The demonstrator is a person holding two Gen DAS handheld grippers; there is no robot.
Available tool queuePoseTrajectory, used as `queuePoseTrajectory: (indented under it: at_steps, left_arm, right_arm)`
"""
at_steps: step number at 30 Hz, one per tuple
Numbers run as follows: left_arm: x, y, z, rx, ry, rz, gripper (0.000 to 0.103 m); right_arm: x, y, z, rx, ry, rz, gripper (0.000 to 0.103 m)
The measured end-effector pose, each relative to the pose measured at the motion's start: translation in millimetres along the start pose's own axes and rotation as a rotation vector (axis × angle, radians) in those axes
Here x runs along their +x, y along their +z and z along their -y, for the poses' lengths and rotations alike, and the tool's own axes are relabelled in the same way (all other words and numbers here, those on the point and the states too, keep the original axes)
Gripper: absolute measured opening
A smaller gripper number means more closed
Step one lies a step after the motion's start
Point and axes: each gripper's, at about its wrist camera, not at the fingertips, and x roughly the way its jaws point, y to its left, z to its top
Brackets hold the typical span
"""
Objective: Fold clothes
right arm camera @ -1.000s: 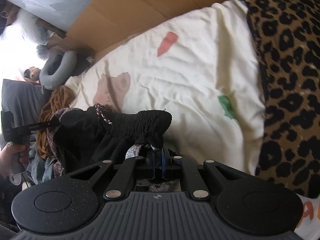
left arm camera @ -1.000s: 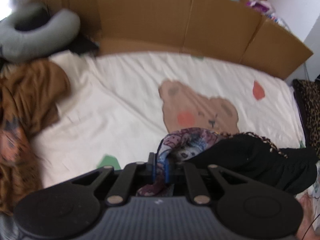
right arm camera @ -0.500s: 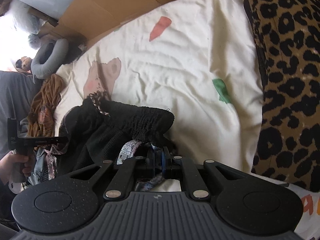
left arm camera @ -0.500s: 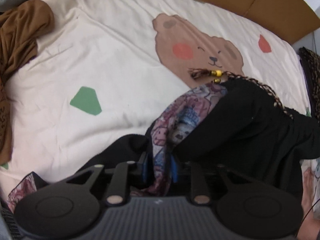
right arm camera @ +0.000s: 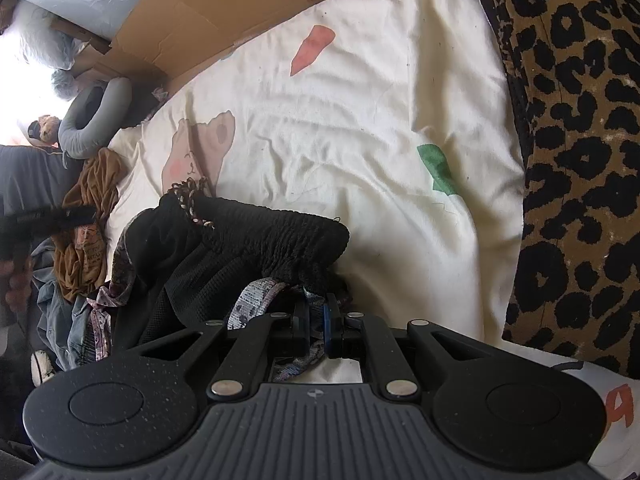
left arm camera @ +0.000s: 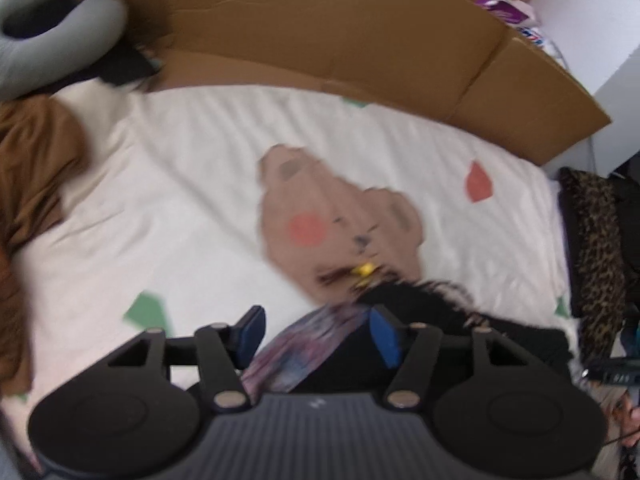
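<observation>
Cream bear-print bed sheet [right arm camera: 360, 128] under a black garment [right arm camera: 248, 240], brown clothing [left arm camera: 36, 168], leopard-print blanket [right arm camera: 580, 160].

Ahead of the left gripper lies a cream bedsheet [left arm camera: 192, 184] printed with a bear face [left arm camera: 336, 220]. Beyond it stands a cardboard wall [left arm camera: 320, 36]. A grey neck pillow [left arm camera: 56, 36] sits far ahead to the left. A leopard-print blanket [right arm camera: 580, 140] lies right of the right gripper.

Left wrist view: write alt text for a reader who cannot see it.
The left gripper, blue pads spread apart after just opening, hovers over a black garment with patterned purple lining lying between them on a cream bedsheet printed with a brown bear face. A brown cardboard wall borders the bed's far edge.
</observation>
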Motion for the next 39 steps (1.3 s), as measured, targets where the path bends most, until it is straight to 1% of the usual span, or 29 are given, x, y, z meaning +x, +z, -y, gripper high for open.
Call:
queuePoseTrajectory:
  at_steps: [5,10,15,21,24,26,27,29,31,32,33,34,35,36,39]
  left_arm:
    - [18,20,29,-0.041,-0.058,0.000,0.061]
    - [44,35,49,-0.069,-0.087,-0.023,0.062]
    - [70,42,51,-0.163,-0.086,-0.060,0.062]
    - [101,35,47,-0.266,-0.073,-0.147,0.062]
    - [112,31,42,-0.316,-0.061,-0.157,0.061]
    - [117,31,38,-0.349,-0.077,-0.158,0.059]
    - [120,31,37,-0.365,-0.086,-0.159,0.056]
    - [127,30,34,-0.397,-0.102,-0.172,0.046]
    - [130,28,31,-0.413,-0.103,-0.182,0.024]
    - [131,26,30,-0.420,-0.103,-0.184,0.019]
    - [132,25,29,-0.427,-0.102,-0.187,0.012]
    - [133,24,27,-0.434,-0.102,-0.190,0.007]
    - [134,22,26,-0.441,-0.102,-0.192,0.007]
    - [130,23,25,-0.445,-0.104,-0.178,0.005]
    - [109,26,23,-0.449,-0.116,-0.113,0.005]
  right_arm:
    - [0,-2,0,0.001,0.003,0.000,0.004]
    - [1,-2,0,0.004,0.008,-0.001,0.004]
    - [1,-2,0,0.011,0.009,0.009,0.004]
    - [2,-2,2,0.016,0.012,0.012,0.004]
    - [2,-2,2,0.017,0.014,0.013,0.004]
    - [2,-3,3,0.017,0.016,0.012,0.004]
    - [2,-3,3,0.018,0.016,0.012,0.004]
    - [3,-3,3,0.019,0.017,0.011,0.004]
    - [3,-3,3,0.019,0.017,0.010,0.004]
    - [3,-3,3,0.018,0.017,0.010,0.004]
    - [3,-3,3,0.019,0.017,0.011,0.004]
    - [3,-2,3,0.020,0.017,0.010,0.004]
    - [3,-3,4,0.019,0.017,0.010,0.004]
    - [4,-3,4,0.019,0.016,0.009,0.004]
    - [4,-3,4,0.017,0.016,0.008,0.004]
